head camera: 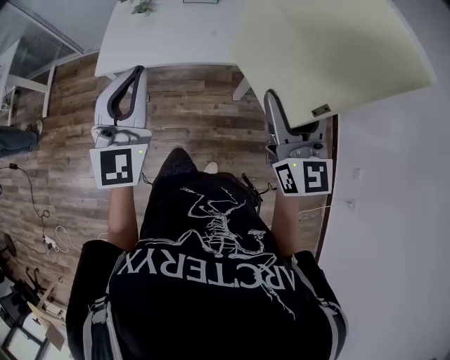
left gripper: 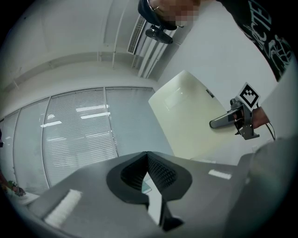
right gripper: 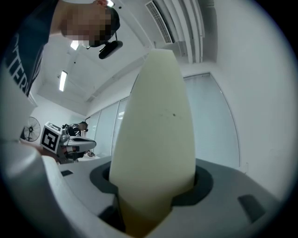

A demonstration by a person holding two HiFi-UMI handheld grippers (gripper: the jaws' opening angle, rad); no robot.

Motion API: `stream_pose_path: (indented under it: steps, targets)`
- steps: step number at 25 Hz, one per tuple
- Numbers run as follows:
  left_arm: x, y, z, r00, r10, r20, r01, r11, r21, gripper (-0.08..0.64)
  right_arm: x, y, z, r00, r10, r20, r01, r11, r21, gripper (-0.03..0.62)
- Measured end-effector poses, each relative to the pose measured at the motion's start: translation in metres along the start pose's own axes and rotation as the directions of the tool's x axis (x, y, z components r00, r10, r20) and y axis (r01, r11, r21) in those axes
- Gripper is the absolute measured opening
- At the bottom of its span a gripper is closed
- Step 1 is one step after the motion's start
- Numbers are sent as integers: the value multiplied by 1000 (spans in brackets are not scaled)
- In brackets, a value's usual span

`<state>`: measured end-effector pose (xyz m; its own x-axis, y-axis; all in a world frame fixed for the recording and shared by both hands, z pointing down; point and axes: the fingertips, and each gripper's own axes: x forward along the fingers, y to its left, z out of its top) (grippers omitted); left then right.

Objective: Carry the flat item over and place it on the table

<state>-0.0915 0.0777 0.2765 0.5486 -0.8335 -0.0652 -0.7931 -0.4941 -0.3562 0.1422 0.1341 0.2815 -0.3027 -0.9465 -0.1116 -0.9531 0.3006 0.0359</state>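
Note:
The flat item is a large cream board (head camera: 337, 49), held up on edge at the upper right of the head view. My right gripper (head camera: 271, 100) is shut on its near edge. In the right gripper view the board (right gripper: 153, 121) rises between the jaws and fills the middle. The left gripper view shows the board (left gripper: 186, 116) from the side, with the right gripper (left gripper: 223, 122) clamped on it. My left gripper (head camera: 138, 72) is held level at the left, apart from the board. Its jaws (left gripper: 148, 160) meet with nothing between them. The white table (head camera: 176, 35) lies just ahead.
Wooden floor (head camera: 204, 105) runs under the grippers. A white wall (head camera: 394, 211) stands close on the right. A small plant (head camera: 143, 7) sits at the table's far edge. Cables (head camera: 42, 225) lie on the floor at left, and another person's leg (head camera: 17, 137) shows at the left edge.

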Motion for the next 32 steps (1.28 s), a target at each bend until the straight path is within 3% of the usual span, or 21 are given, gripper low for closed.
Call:
stream_pose_path:
  steps: [7,11,16,21,28,32]
  targets:
    - [41,5,-23,998,-34,-43,37,997,62,9,44,-18,-12,999,32,-19,-32,999,13,279]
    - [81,36,-47,999,-36,-41,37,998,42,9,93,-24,-31,999,27,-42,-27,1000,5,279]
    - [140,88,-77,996,-64,-64,68,995,71,9,170,-30,-43,998,-1,-56,2,1000,16,279]
    - [191,141,-93,995,-98,-29,99,994,52,9,243,-27,-45,996,-35,-77,34,999,-7,279]
    - [231,174,-127,990,-121,-75,117,992,-56,9,300,-18,-58,992,-26,-127,26,1000,1,281]
    - [247,175,-128,990,-129,-66,127,992,-24,9,311,-25,-76,987,-3,-160,6,1000,22,281]
